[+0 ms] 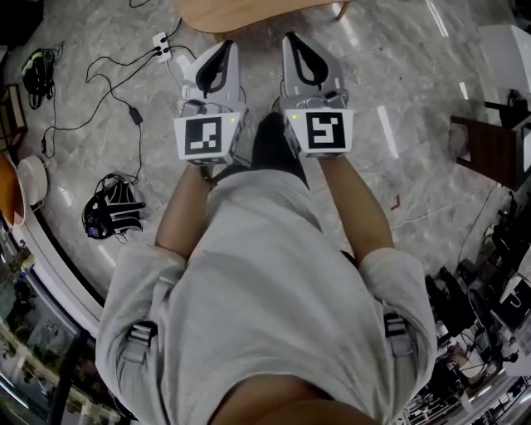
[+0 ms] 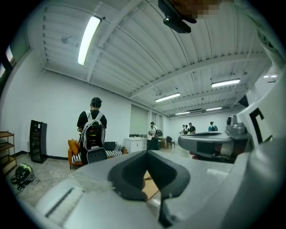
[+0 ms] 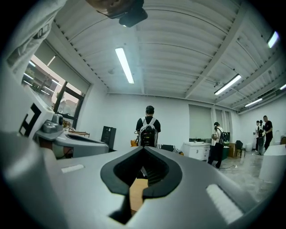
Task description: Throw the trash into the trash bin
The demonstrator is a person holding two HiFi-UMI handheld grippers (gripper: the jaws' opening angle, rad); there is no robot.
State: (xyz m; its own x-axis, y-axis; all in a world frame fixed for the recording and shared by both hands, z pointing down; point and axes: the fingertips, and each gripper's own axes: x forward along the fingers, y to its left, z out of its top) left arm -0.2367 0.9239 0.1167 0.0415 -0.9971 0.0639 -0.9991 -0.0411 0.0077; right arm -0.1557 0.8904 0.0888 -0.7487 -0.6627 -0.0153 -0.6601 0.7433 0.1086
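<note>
No trash and no trash bin show in any view. In the head view both grippers are held level, side by side, in front of the person's chest. My left gripper [image 1: 224, 45] and my right gripper [image 1: 293, 39] point toward the edge of a wooden table [image 1: 249, 12]. Both are shut with nothing between the jaws. In the left gripper view the closed jaws [image 2: 147, 153] point across a room, with the right gripper [image 2: 210, 145] beside them. The right gripper view shows its shut jaws [image 3: 143, 150] and the left gripper [image 3: 71, 143] at its left.
Cables and a power strip [image 1: 161, 43] trail over the marble floor, with a black headset [image 1: 112, 207] at the left. A dark chair [image 1: 489, 145] stands at the right. A person with a backpack [image 3: 147, 127] stands ahead; other people are farther back.
</note>
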